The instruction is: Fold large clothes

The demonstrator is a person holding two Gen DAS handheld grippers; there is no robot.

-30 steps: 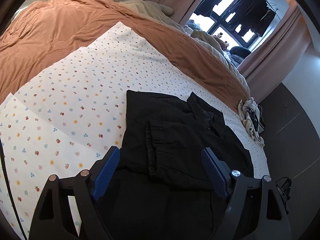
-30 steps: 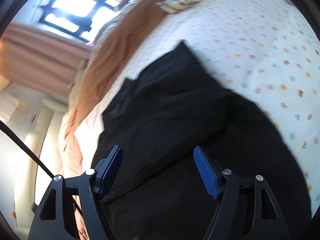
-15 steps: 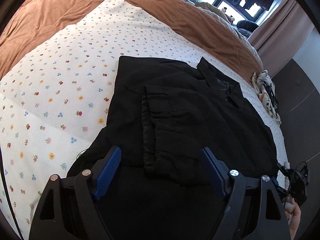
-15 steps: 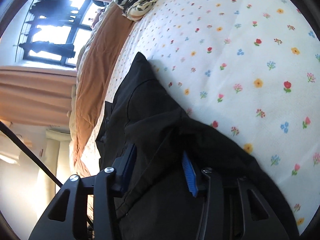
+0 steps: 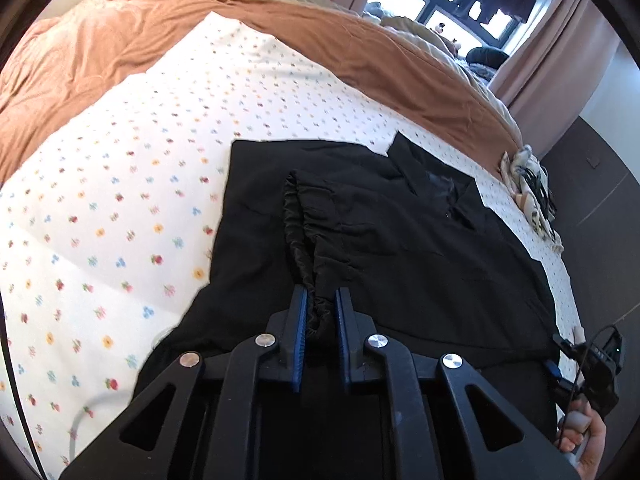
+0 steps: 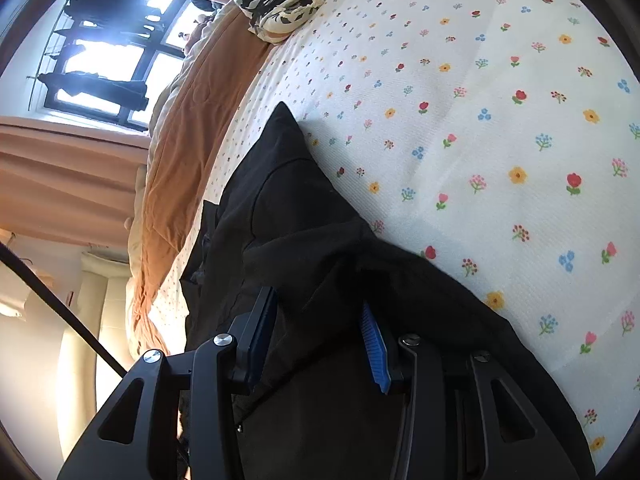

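Black jacket (image 5: 404, 240) lies on the bed's floral sheet (image 5: 120, 184), its gathered cuff (image 5: 304, 240) pinched between the closing left gripper (image 5: 321, 312) jaws, a fabric fold bunched between the right gripper (image 6: 316, 320) jaws.

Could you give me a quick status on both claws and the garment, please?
Left claw closing on gathered cuff. Right claw clamped on black garment fold. Nothing in the way.

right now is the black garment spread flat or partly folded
Partly folded: on the black garment one layer lies doubled over the body, its gathered elastic edge lying on top, atop the floral sheet.
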